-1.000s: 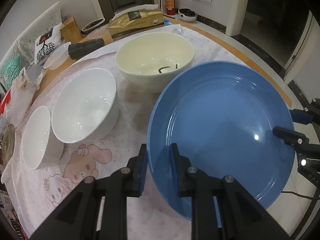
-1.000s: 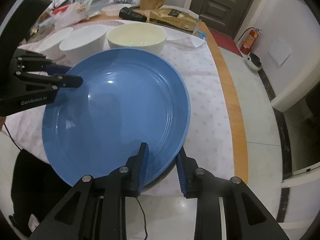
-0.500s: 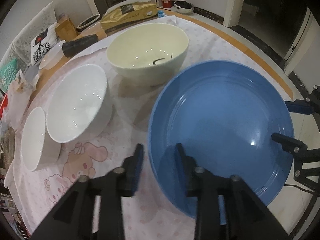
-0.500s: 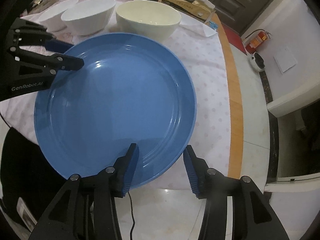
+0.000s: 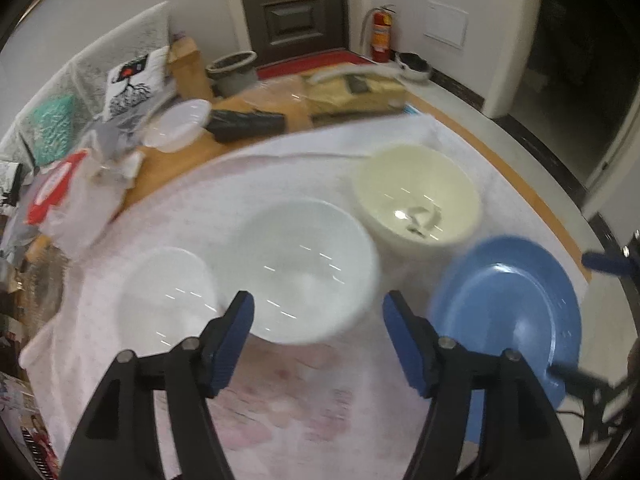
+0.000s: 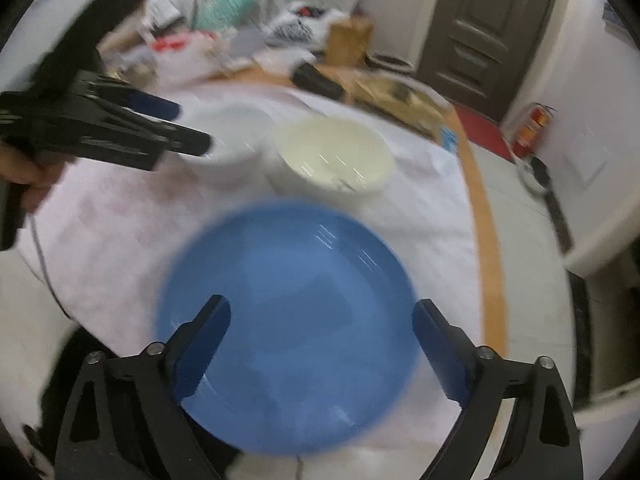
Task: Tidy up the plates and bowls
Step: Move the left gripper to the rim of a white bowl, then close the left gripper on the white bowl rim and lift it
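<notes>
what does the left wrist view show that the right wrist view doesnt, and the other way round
Only the left wrist view shows the smallest white bowl clearly, beside the larger white bowl, and the open left gripper from behind. Only the right wrist view shows the blue plate whole, lying on the tablecloth at the table's edge, with the open right gripper above it. Both show the cream bowl, the plate, the larger white bowl and the far clutter.

3 bowls (image 5: 304,268) in row on tablecloth (image 5: 280,396), plate (image 5: 516,316) to right.
</notes>
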Available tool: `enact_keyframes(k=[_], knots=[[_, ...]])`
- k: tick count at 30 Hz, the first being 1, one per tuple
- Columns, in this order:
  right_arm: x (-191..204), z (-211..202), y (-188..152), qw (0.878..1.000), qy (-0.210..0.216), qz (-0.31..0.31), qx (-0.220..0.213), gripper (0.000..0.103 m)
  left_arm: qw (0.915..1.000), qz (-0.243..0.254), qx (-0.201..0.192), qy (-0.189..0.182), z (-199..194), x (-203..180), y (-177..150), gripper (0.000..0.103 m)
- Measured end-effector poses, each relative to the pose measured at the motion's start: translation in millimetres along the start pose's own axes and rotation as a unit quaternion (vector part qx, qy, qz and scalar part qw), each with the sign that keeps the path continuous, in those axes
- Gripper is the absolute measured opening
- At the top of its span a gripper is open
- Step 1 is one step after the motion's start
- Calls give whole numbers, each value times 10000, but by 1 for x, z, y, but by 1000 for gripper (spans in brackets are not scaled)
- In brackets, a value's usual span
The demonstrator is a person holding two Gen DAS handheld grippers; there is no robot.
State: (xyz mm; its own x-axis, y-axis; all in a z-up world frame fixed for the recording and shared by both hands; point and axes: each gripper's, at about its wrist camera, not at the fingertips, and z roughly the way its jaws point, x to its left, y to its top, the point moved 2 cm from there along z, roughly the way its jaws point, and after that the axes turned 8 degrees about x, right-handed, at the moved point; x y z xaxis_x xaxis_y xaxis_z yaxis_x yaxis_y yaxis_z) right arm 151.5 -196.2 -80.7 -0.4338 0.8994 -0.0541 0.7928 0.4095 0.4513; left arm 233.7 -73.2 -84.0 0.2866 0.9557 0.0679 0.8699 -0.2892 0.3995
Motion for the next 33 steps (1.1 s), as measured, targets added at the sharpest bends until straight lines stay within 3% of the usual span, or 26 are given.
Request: enact_keyframes(k=[6, 17, 21, 23, 25, 27, 33], knots=[[39, 24, 51, 9975, 587, -304, -250, 93, 9992, -392, -26, -5, 3, 43, 25, 64], [69, 92, 91, 9954, 892, -335, 18, 93, 9981, -531, 314, -2, 59, 71, 44, 64], [72, 105, 97, 9951, 918, -351, 53, 93, 9980, -540, 233, 221, 69, 72, 42, 57], [72, 110, 97, 9957, 859, -329, 71, 93, 9984, -520, 157, 156, 69, 71, 43, 55], [71, 113, 99, 9957, 873, -300, 96, 93, 9984, -528, 207, 35, 71, 72, 44, 42], [72, 115, 101, 9960, 844, -297, 78, 93, 9984, -499, 263, 36, 75, 71, 45, 38], [72, 123, 108, 9966, 776, -269, 89, 94, 9985, -411, 351, 12, 83, 66, 46, 33]])
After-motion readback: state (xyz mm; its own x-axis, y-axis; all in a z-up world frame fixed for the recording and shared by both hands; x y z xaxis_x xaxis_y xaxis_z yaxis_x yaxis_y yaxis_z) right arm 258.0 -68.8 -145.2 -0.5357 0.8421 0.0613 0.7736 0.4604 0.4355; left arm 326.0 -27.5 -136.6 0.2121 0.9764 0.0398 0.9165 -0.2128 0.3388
